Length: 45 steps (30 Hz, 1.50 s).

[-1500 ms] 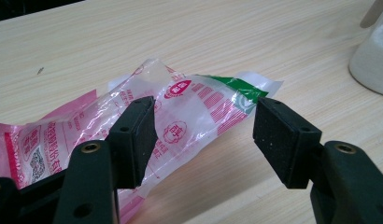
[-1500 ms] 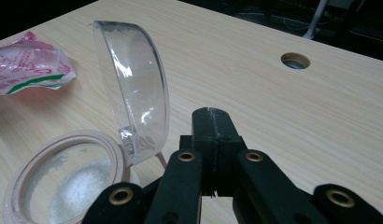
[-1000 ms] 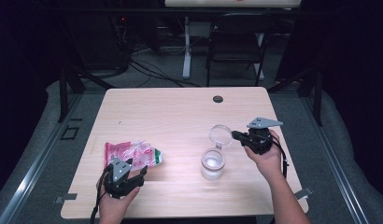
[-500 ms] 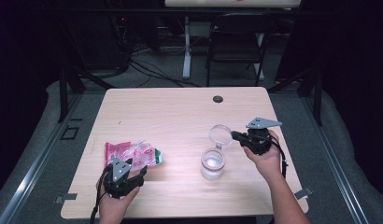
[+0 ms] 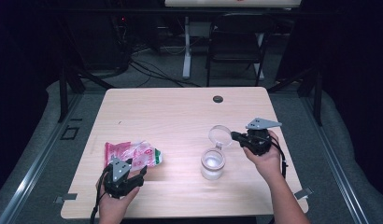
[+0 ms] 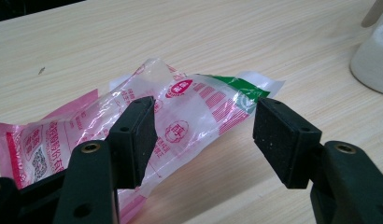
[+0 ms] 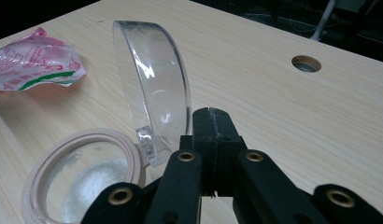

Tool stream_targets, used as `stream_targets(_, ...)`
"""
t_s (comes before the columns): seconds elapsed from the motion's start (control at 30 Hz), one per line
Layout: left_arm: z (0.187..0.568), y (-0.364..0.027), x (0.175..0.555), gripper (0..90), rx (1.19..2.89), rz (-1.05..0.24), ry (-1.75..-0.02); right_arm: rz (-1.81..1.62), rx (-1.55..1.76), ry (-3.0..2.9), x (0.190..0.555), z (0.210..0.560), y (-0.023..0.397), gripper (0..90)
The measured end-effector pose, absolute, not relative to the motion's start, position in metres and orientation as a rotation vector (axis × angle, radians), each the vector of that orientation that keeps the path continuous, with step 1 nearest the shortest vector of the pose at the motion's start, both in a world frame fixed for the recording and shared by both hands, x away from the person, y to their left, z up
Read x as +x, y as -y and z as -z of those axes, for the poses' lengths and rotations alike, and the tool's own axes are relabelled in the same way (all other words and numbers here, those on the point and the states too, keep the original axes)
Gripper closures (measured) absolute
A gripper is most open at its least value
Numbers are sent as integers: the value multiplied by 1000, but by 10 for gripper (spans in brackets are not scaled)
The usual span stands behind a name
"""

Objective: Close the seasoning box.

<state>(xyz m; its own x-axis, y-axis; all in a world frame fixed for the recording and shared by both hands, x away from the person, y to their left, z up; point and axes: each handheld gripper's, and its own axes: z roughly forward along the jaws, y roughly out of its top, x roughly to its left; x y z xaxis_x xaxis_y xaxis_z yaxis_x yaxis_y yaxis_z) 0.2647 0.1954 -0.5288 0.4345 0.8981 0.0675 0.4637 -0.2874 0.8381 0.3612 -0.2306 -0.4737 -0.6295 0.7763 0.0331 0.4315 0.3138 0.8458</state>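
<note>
Currently, your left hand-held gripper (image 6: 203,140) is straddling the plastic bag (image 6: 180,112), spread; your right hand-held gripper (image 7: 210,126) is staying pressed together beside the jar's hinged lid (image 7: 154,93).

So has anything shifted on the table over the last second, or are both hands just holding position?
Nothing has visibly changed. The left tongs stay open around the end of the plastic bag, and the right tongs stay shut beside the raised clear lid of the jar. Bag and jar lie where they were.
</note>
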Motion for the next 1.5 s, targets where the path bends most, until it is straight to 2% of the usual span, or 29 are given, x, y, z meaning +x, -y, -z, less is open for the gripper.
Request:
stream_targets(1.1,528,-189,271,389,1915,-690,-1120,-1240,996,-2217,341,468,221,898)
stream_targets(1.5,527,-186,275,389,1921,-679,-1102,-1204,911,-2305,331,476,203,879)
